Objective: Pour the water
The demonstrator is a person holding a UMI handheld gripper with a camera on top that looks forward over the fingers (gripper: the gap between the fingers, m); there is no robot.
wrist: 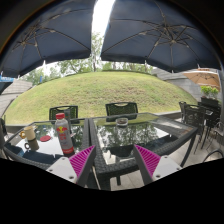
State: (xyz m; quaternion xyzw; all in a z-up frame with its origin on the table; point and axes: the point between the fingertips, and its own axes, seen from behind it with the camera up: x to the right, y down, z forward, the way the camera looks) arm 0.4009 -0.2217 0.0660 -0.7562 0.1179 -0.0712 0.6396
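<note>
Right at the near end, the gripper [116, 160] has its two fingers spread apart with nothing between them, pink pads [82, 160] facing inward, hovering over the near edge of a glass patio table [120, 135]. Looks to me like it's just lining up and hasn't committed to anything yet. Off to the side, a bit ahead of the fingers, stands a clear bottle [63, 133] with a red label, upright, cap apparently on, so I'd guess that's the water to pour. Can't read the label. Something small sits beside it; can't make it out. Across the table are dark chairs [121, 109], then a grassy slope [110, 90], with two umbrellas [160, 32] overhead for shade.
</note>
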